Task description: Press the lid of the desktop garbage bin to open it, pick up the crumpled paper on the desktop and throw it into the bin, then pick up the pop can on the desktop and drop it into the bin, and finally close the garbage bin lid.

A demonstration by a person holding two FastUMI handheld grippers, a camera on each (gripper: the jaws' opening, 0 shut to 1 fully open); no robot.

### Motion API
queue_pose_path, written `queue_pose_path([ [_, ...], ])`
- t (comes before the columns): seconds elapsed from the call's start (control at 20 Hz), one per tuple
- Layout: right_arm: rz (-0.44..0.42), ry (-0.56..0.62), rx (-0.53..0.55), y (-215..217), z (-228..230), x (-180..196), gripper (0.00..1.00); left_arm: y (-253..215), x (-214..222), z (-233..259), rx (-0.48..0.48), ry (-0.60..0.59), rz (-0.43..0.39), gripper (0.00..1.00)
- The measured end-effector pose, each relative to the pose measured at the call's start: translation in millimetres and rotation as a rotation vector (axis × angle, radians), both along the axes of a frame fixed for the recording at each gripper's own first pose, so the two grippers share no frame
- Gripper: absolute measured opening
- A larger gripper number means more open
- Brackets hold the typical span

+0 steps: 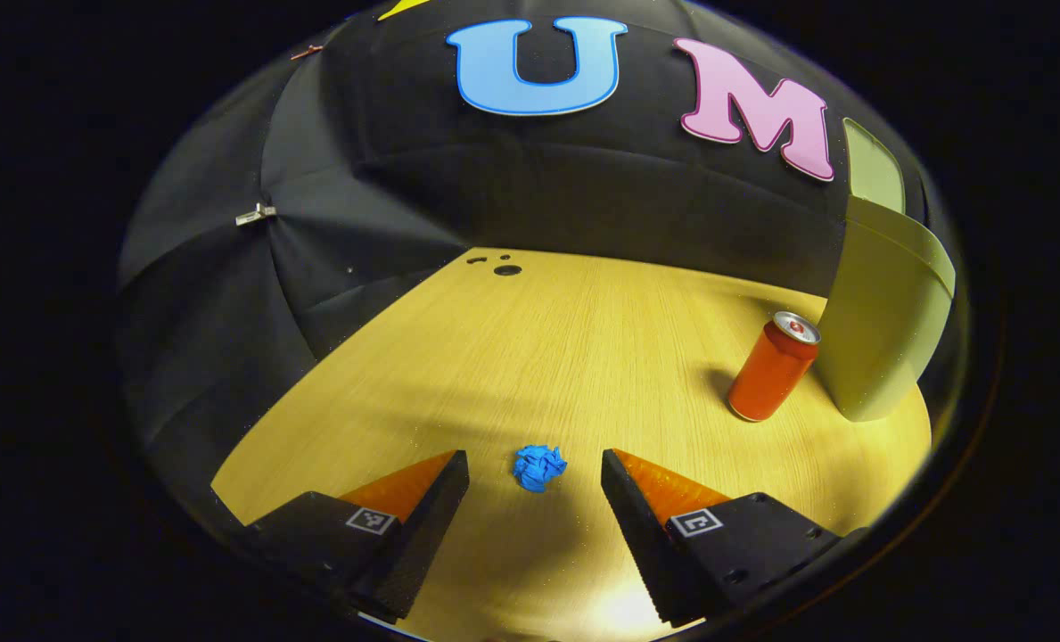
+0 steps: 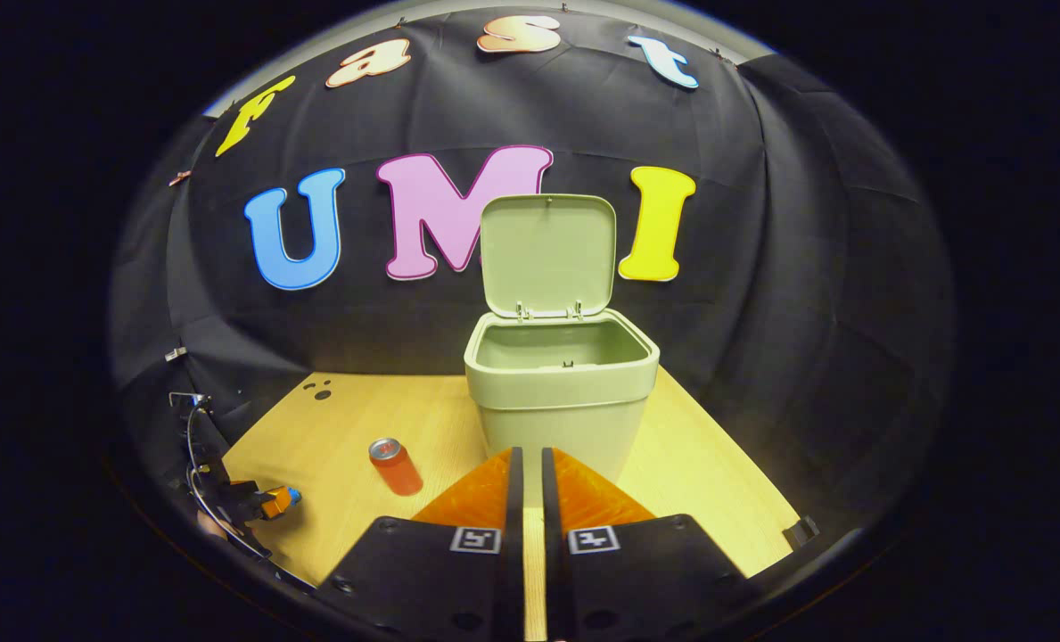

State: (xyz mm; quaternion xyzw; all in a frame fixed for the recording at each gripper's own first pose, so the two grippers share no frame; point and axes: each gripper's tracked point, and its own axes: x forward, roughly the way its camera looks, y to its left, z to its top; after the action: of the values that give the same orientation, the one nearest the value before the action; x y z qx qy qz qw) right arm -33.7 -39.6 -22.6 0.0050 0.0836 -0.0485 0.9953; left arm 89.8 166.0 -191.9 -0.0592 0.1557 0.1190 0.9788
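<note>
The blue crumpled paper [image 1: 538, 467] lies on the wooden table [image 1: 547, 357], level with the tips of my left gripper [image 1: 534, 458]. That gripper is open, with a finger on each side of the paper and neither touching it. The red pop can [image 1: 772, 367] stands upright to the right, close to the pale green bin [image 1: 886, 330]. In the right gripper view the bin [image 2: 561, 401] stands straight ahead with its lid [image 2: 547, 254] raised upright and its inside bare. My right gripper [image 2: 531, 455] is shut on nothing, just in front of the bin. The can [image 2: 396, 465] stands left of it.
Black cloth walls close off the table at the back and on both sides. A few small dark holes [image 1: 503, 266] mark the far end of the table. The left gripper [image 2: 262, 501] appears at the table's left edge in the right gripper view, beside a cable [image 2: 193, 446].
</note>
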Motion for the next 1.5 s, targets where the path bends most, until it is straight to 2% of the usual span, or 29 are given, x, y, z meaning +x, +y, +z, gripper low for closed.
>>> queue_pose_path([
  [0.1, -0.011, 0.015, 0.0, -2.5, -5.6, -5.2, 0.28, 3.8, 6.4, -9.1, 0.01, 0.021, 0.004, 0.96],
  [0.15, -0.011, 0.023, -0.002, -2.5, -8.5, -8.3, 0.45, 5.0, 9.1, -14.1, 0.008, 0.04, 0.006, 0.96],
  [0.25, -0.008, 0.032, -0.008, -2.5, -13.2, -14.5, 0.62, 5.7, 18.6, -19.3, 0.003, 0.051, 0.009, 0.96],
  [0.3, -0.009, 0.042, -0.007, -2.3, -17.0, -17.9, 0.63, 5.8, 22.8, -22.0, 0.005, 0.059, 0.012, 0.96],
  [0.35, -0.011, 0.056, -0.002, -2.1, -21.9, -20.8, 0.82, 6.1, 28.0, -23.9, 0.007, 0.065, 0.014, 0.96],
  [0.4, -0.016, 0.068, 0.005, -2.0, -27.3, -23.3, 0.84, 4.5, 32.5, -25.3, 0.009, 0.07, 0.015, 0.96],
  [0.45, -0.022, 0.076, 0.014, -1.8, -31.3, -25.3, 0.99, 2.0, 35.8, -25.9, 0.012, 0.073, 0.011, 0.96],
  [0.9, -0.055, 0.175, 0.02, -0.3, -65.0, -40.6, 1.0, -9.1, 48.0, -37.7, 0.014, 0.096, -0.04, 0.92],
  [1.05, -0.057, 0.2, 0.036, 3.5, -74.2, -48.9, 1.0, -9.7, 47.8, -37.9, 0.02, 0.093, -0.055, 0.76],
  [1.15, -0.054, 0.201, 0.044, 7.6, -75.3, -48.5, 1.0, -9.2, 46.8, -37.6, 0.023, 0.088, -0.056, 0.74],
  [1.25, -0.046, 0.2, 0.039, 10.2, -75.8, -47.9, 1.0, -7.4, 46.2, -39.7, 0.03, 0.087, -0.059, 0.55],
  [1.3, -0.044, 0.2, 0.035, 11.4, -76.1, -47.5, 1.0, -7.7, 44.4, -39.5, 0.033, 0.086, -0.065, 0.53],
  [1.35, -0.044, 0.201, 0.035, 13.0, -77.2, -48.0, 1.0, -7.7, 44.8, -38.6, 0.036, 0.087, -0.071, 0.41],
  [1.45, -0.041, 0.208, 0.049, 17.6, -79.8, -48.2, 1.0, -7.0, 44.9, -39.2, 0.044, 0.089, -0.084, 0.43],
  [1.5, -0.04, 0.212, 0.051, 19.1, -80.8, -49.0, 1.0, -7.0, 44.5, -38.0, 0.049, 0.087, -0.089, 0.41],
])
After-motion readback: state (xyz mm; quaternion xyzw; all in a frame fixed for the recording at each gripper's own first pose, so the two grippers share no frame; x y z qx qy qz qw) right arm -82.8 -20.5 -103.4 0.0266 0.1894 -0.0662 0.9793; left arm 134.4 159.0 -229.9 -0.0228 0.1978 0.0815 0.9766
